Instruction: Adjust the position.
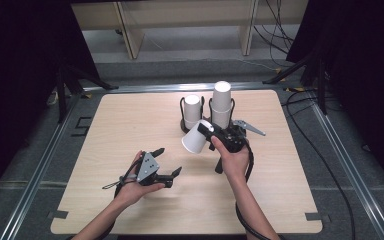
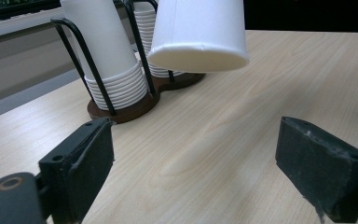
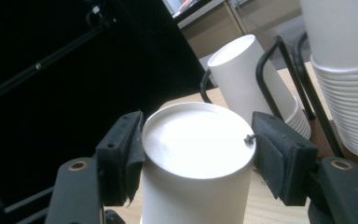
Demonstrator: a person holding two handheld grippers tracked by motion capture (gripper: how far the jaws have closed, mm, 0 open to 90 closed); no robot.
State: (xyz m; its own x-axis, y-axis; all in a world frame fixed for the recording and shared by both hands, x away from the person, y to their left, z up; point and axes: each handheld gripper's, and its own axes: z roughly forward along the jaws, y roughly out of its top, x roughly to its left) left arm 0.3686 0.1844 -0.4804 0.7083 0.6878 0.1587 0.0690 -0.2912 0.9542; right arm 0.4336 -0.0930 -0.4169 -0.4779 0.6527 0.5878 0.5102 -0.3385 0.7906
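A single white paper cup (image 1: 195, 139) hangs tilted over the middle of the table, its mouth toward the near left. My right gripper (image 1: 208, 131) is shut on it near its base; in the right gripper view both pads press the sides of the cup (image 3: 191, 186). My left gripper (image 1: 170, 160) rests low at the near left, open, with nothing between its fingers. In the left gripper view the held cup (image 2: 198, 32) floats above and beyond the open jaws.
A black wire holder on a brown base (image 1: 185, 126) stands at the back centre with two upside-down stacks of white cups, a shorter one (image 1: 192, 110) and a taller one (image 1: 222, 100). The wooden tabletop (image 1: 130, 115) ends in a metal frame; cables lie beyond.
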